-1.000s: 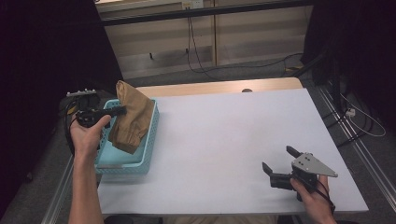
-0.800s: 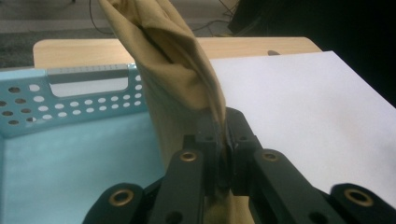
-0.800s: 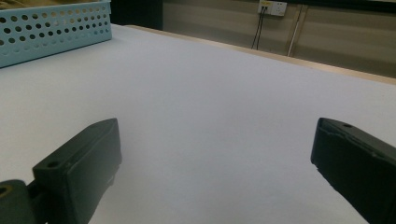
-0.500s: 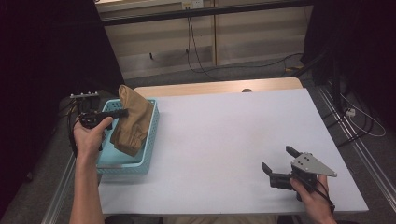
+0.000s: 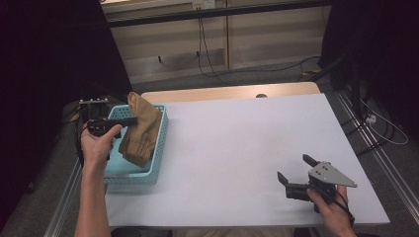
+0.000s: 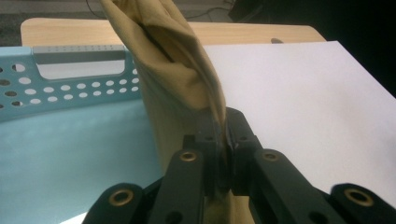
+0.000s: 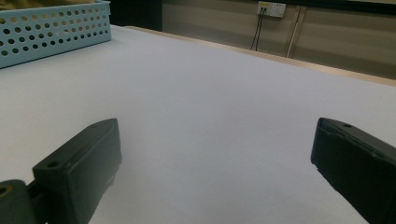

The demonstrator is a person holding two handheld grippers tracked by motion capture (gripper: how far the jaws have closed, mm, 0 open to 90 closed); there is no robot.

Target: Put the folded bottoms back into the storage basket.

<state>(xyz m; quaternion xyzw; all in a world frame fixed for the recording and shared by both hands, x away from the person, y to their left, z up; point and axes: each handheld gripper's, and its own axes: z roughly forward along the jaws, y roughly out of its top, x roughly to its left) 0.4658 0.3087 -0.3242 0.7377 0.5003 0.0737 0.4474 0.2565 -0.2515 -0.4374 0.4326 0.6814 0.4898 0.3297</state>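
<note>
High view first: clamping the tan cloth (image 5: pixel 141 133) in the left gripper (image 5: pixel 132 119), out at nine o'clock on the white table (image 5: pixel 247 148), just over the blue basket (image 5: pixel 160 143). Pinching a fold near the top, with the upper end standing up toward twelve and the rest hanging down into the basket and slumping against its three o'clock wall. Confirmed in the left gripper view: jaws pressed tight on the fabric, no gap to speak of, and cloth rising straight out of the pinch toward twelve.

Compared with a second back, hardly anything new: same pinch, same drape, at most a slight nudge of the left hand. Reads as a pause with the grip secured, not yet a real lift; most of the cloth still inside the basket.

Over at five o'clock, resting the right gripper (image 5: pixel 295 168) low by the near edge, jaws spread wide, nothing between them but bare table. Waiting, by the look of it, well apart from cloth and basket.
</note>
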